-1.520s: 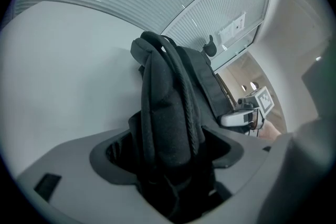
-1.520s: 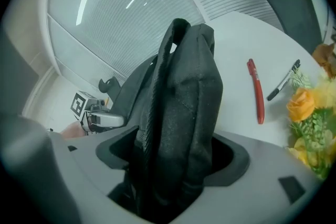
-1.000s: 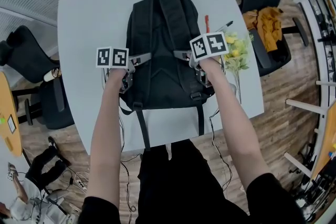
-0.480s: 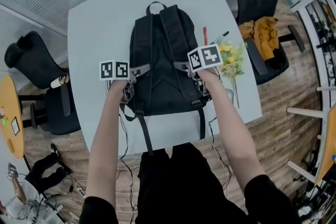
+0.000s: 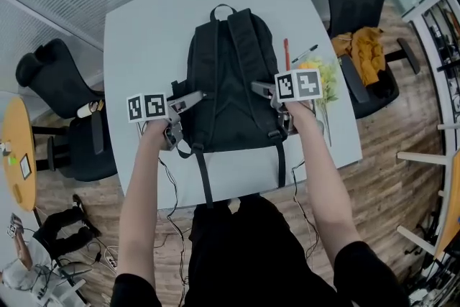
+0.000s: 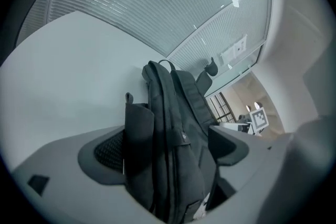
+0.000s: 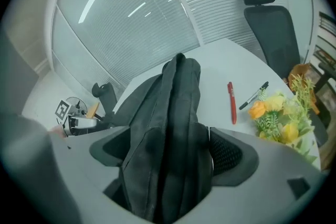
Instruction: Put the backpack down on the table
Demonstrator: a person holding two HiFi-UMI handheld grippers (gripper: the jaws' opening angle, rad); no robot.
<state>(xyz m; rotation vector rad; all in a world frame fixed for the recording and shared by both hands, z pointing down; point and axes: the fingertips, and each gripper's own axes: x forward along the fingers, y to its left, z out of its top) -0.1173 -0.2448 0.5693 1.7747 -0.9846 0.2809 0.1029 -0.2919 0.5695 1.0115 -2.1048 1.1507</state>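
The left gripper (image 5: pixel 188 99) and right gripper (image 5: pixel 263 88) have just been opening and now stand released, jaws wide. Each has one side of the backpack (image 5: pixel 230 83) between its jaws. Whether a pad brushes the fabric is hard to tell. The black backpack lies flat on the white table (image 5: pixel 144 32), shoulder straps upward, top handle toward the table's far edge.

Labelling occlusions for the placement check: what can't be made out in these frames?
- Front of the backpack: head view, lies against the table.
- The red pen and flowers: left gripper view, hidden behind the backpack.
- Print on the red pen: all views, too small.
- Flower stem ends: right gripper view, lost at the picture's dark rim.
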